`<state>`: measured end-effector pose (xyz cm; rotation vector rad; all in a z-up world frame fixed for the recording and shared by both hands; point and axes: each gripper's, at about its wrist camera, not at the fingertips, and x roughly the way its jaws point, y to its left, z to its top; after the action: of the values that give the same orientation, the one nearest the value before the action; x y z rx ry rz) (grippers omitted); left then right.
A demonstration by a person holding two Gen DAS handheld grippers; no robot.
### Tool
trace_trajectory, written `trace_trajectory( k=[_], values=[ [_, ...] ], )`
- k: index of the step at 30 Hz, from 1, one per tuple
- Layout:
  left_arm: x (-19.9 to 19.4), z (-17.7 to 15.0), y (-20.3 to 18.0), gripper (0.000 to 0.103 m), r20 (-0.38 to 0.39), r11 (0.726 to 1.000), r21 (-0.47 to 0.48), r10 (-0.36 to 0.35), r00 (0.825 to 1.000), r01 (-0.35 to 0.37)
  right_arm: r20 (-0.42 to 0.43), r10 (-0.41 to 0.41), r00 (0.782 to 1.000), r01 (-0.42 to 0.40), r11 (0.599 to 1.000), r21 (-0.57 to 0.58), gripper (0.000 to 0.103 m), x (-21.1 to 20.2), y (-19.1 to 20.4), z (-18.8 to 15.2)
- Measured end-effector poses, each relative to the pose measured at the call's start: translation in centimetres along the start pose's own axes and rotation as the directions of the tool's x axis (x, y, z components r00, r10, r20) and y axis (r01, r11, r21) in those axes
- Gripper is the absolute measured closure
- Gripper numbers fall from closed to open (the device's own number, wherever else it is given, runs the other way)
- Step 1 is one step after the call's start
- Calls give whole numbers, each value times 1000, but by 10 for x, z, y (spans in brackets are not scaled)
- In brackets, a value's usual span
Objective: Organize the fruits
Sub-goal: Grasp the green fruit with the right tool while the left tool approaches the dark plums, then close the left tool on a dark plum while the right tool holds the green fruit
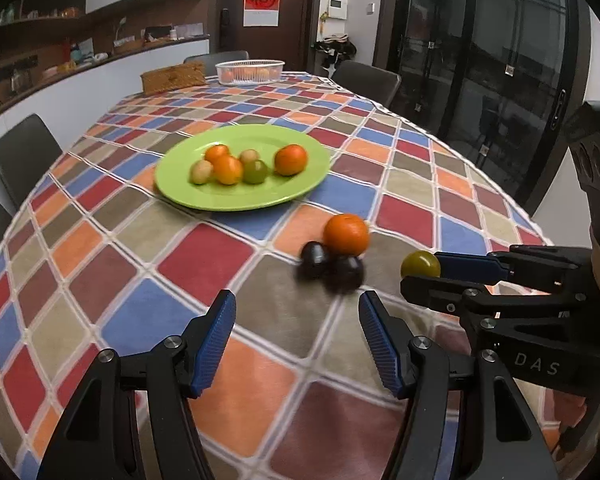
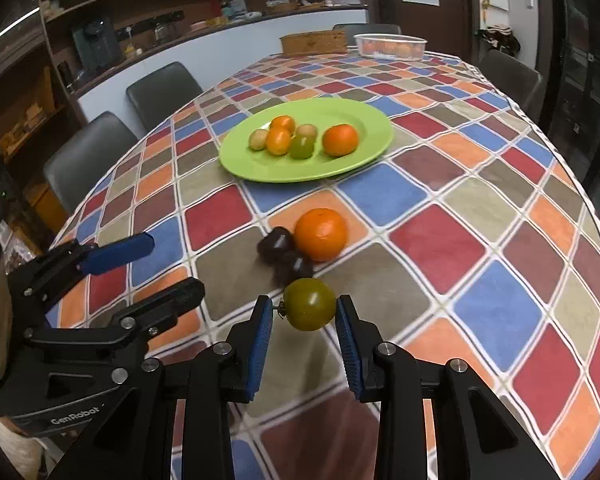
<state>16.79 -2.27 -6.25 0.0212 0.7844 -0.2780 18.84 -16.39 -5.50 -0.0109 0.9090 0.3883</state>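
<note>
The two dark fruits (image 1: 330, 266) are blurred beyond naming. A checked tablecloth (image 1: 204, 256) is spread over the table; chairs (image 2: 88, 160) and shelves (image 2: 140, 4) are seen behind. A greenish-yellow tomato (image 2: 309, 304) is gripped by the right gripper (image 2: 304, 316), just before an orange (image 2: 320, 234). The left gripper (image 1: 296, 320) is held wide, gripping nothing. Six fruits are laid on the green plate (image 1: 300, 188).

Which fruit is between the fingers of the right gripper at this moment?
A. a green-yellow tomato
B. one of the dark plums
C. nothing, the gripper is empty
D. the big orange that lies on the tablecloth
A: the right wrist view shows the green-yellow tomato held between the blue pads of the right gripper, while the orange and the dark plums lie on the tablecloth beyond it.
</note>
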Motion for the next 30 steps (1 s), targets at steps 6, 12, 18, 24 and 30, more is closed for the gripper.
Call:
trace_trajectory(
  k=[6, 12, 18, 24, 30],
  values=[
    [16, 7, -14, 41, -18, 998, -64, -29, 999, 28, 29, -14, 1000, 12, 999, 48, 69, -8, -24, -2],
    [33, 13, -16, 52, -40, 986, -157, -58, 997, 51, 64, -50, 997, 46, 997, 60, 69, -13, -40, -2],
    [50, 14, -23, 62, -79, 981, -189, -60, 995, 44, 88, -53, 995, 47, 997, 65, 69, -16, -48, -1],
    [59, 15, -27, 65, -97, 982, -189, -38, 995, 19, 89, -40, 995, 32, 996, 88, 69, -14, -57, -3],
    [63, 17, -30, 69, -107, 985, -174, -4, 994, -14, 86, -30, 996, 21, 995, 101, 69, -12, -61, -5]
  ],
)
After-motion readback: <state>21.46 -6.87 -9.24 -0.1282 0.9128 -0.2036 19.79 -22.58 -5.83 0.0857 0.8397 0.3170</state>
